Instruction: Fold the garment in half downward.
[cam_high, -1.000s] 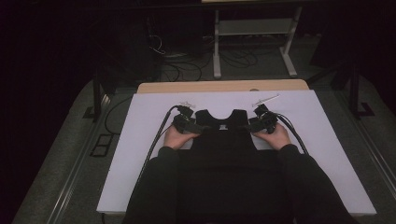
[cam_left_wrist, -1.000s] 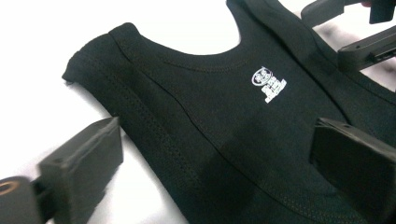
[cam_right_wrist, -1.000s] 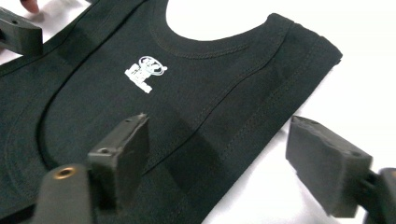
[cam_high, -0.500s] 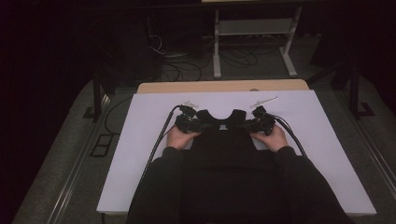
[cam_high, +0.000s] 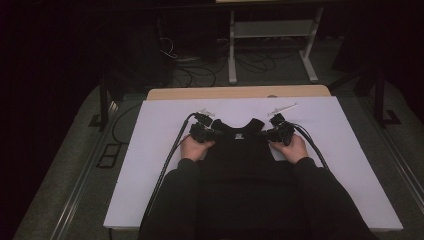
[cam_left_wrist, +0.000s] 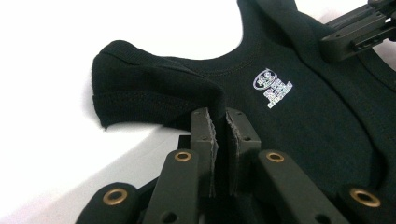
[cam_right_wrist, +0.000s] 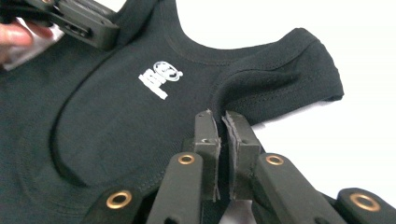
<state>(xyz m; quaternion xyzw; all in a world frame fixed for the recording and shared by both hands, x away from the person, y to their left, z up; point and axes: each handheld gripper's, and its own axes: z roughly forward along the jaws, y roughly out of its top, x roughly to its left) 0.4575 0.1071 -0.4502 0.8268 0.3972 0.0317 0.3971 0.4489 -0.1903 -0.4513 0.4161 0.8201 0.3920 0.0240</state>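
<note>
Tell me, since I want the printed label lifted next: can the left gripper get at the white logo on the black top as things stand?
Probably not yet: the left gripper has just closed on the black top by its shoulder strap. The white logo lies uncovered nearby, so letting go would free the way.

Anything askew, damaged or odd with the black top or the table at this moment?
Nothing damaged or spilled. The black sleeveless top lies on the white table, its shoulder straps bunched into folds only where the left gripper and right gripper have just closed on them, as a grip would.

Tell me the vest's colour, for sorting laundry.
Black vest, small white print by the neckline; the left gripper view shows it best.
</note>
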